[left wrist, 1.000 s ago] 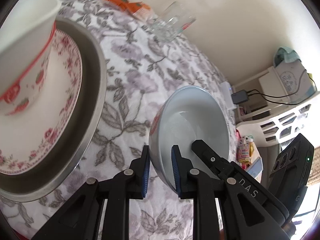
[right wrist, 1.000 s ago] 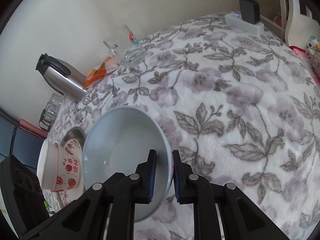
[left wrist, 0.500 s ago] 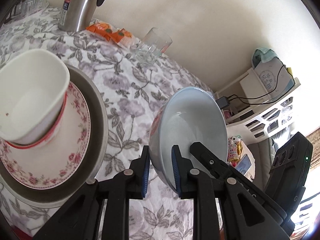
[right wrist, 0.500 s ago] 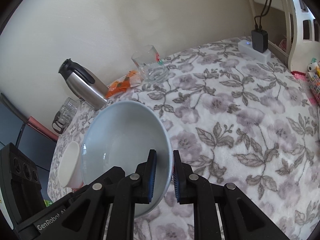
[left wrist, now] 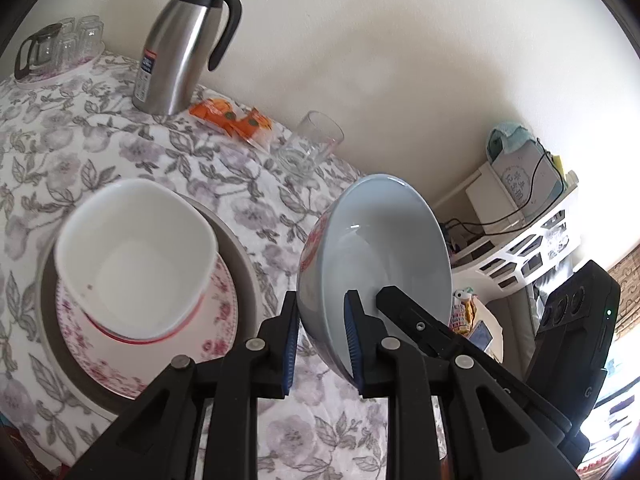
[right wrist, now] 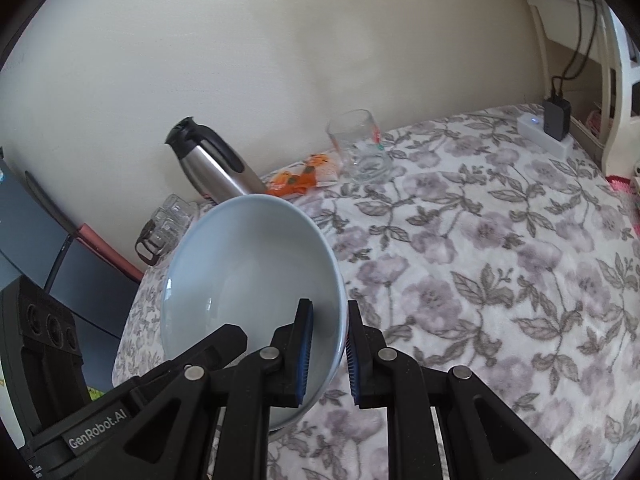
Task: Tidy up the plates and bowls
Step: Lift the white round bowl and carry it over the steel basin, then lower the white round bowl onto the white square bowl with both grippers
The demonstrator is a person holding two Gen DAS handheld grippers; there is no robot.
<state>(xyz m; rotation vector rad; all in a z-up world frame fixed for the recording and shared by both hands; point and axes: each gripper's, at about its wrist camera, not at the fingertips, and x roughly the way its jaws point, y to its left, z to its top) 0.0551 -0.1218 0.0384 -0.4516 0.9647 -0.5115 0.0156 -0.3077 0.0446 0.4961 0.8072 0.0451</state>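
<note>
**Pale blue bowl held at its rim by both grippers, clear of the table**

The left gripper [left wrist: 322,334] clamps the rim of the pale blue bowl [left wrist: 384,240], one pad on the outer wall and one on the inner. The right gripper [right wrist: 326,354] grips the opposite side of the rim in the same way. The bowl is tilted, its opening turned toward the right-wrist camera, and it hangs above the floral tablecloth [right wrist: 500,280] without touching it. A red pattern on its outer wall shows only as a narrow strip in the left-wrist view; what it depicts cannot be made out.

To the left of the bowl, in the left-wrist view, a white square bowl [left wrist: 136,256] with a red band sits on a rose-patterned plate [left wrist: 218,320], which lies on a larger grey plate [left wrist: 256,280]. The white bowl is blurred and covers most of the patterned plate; the gripper's fingers cut off the near edge of the stack. From the right wrist this stack is wholly hidden behind the blue bowl.

Along the wall stand a steel carafe [left wrist: 176,48], an orange packet [left wrist: 232,118] and a glass mug [left wrist: 310,148]. A tray of glasses [left wrist: 60,48] sits at the far corner, its contents distorted at the edge of the lens. The base of the carafe is hidden by the blue bowl in the right-wrist view.
</note>
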